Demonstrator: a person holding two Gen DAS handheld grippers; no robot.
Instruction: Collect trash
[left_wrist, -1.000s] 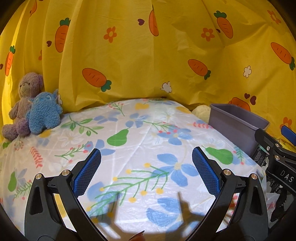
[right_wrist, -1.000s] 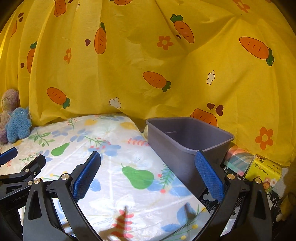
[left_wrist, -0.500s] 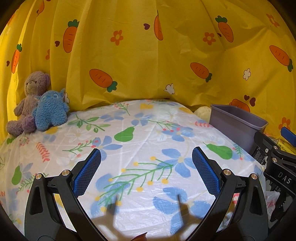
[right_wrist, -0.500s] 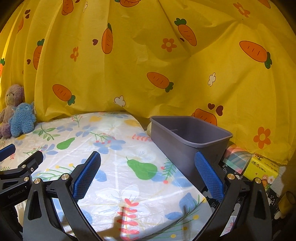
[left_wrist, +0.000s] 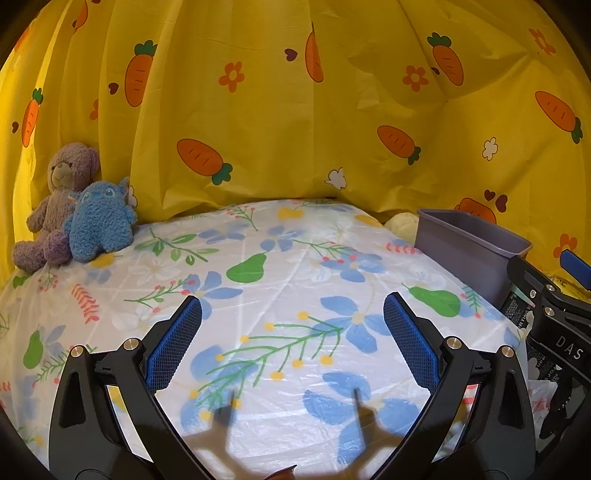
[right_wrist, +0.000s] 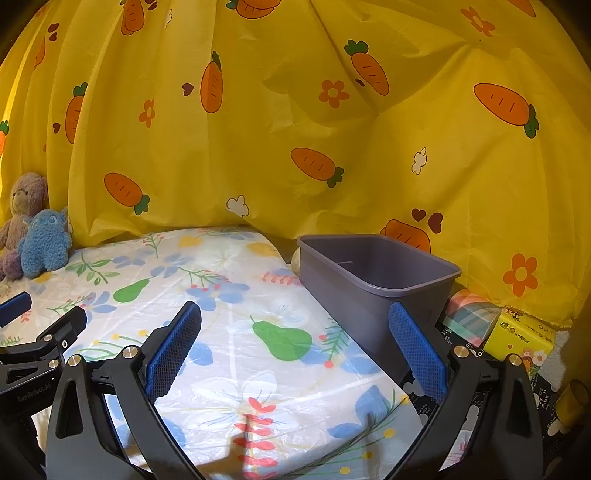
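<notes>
Spread wide and empty, our left gripper (left_wrist: 291, 319) hangs over the floral sheet (left_wrist: 280, 273); no trash shows ahead, so we judge we're searching. Through our right gripper (right_wrist: 295, 334), likewise splayed and bare, the purple bin (right_wrist: 376, 273) stands just behind the right fingertip, sheet edge beside it.

A bed (left_wrist: 295, 258) covered by a white sheet printed with blue flowers and green pears fills the middle. At its far left corner a purple teddy bear (left_wrist: 55, 206) sits touching a blue plush toy (left_wrist: 99, 221). Behind the bed hangs a yellow carrot-print curtain (left_wrist: 295, 110). Right of the bed lies a yellow tissue pack (right_wrist: 517, 338).
</notes>
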